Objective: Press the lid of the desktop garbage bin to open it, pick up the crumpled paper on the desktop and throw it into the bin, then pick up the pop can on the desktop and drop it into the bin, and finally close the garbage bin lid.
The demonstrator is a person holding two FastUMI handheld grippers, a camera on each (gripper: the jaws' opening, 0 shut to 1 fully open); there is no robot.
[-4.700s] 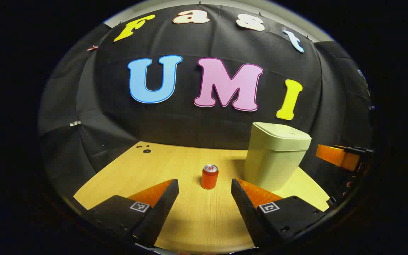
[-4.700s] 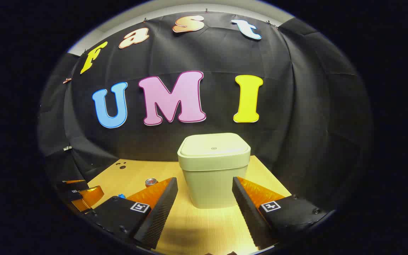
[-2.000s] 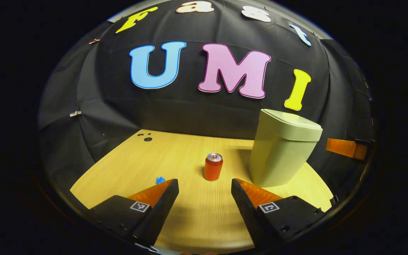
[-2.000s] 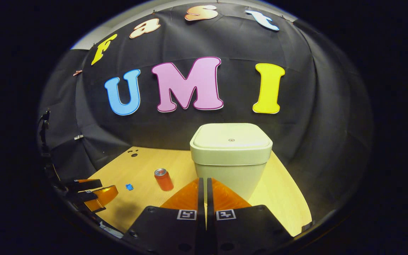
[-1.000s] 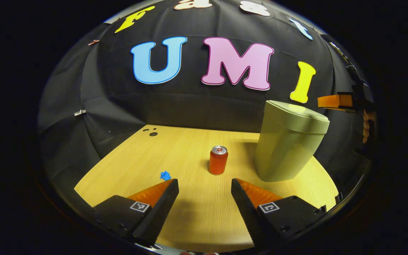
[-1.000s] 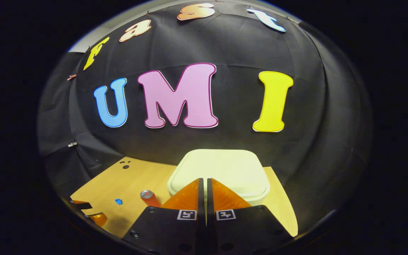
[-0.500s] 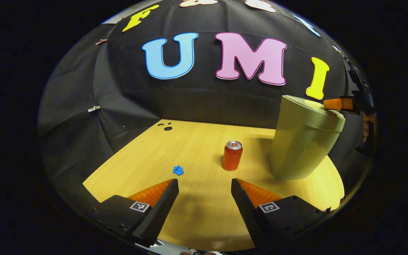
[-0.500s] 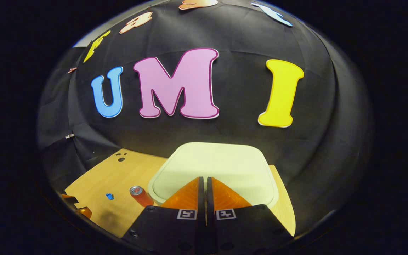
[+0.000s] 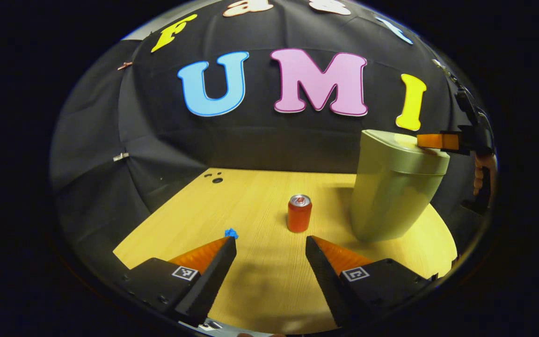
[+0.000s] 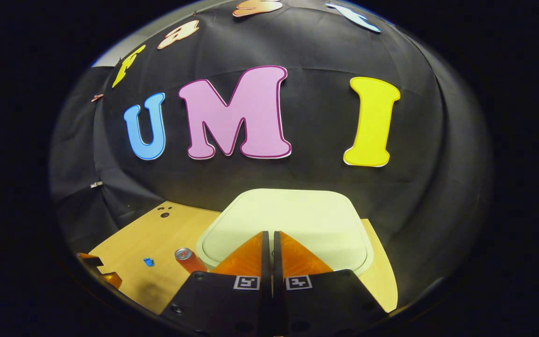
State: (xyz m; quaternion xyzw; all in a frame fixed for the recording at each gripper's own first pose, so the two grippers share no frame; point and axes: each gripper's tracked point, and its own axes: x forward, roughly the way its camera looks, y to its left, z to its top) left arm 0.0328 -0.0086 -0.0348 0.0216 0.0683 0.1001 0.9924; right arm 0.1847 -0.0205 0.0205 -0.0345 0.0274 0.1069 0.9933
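**Technician:** What are the failure risks at this step?

**Supervisor:** The right gripper (image 10: 269, 234) has its fingers pressed together, tips on or just above the lid (image 10: 293, 220) of the garbage bin (image 9: 391, 196); actual contact cannot be confirmed. The tips sit near the lid's front edge. An off-centre press may slip off, fail to trip the latch, or tip the tall bin. The lid is not yet open.

**Technician:** And the clearance?

**Supervisor:** The left gripper (image 9: 269, 245) has its fingers spread and empty, low over the desktop (image 9: 251, 290). The crumpled paper (image 9: 230, 232) lies just beyond its left fingertip. The pop can (image 9: 299, 213) stands upright between paper and bin, near the bin. A careless reach for the paper may topple the can. The bin stands near the desktop's right edge, so room there is limited. Left of the paper the wood offers free room.
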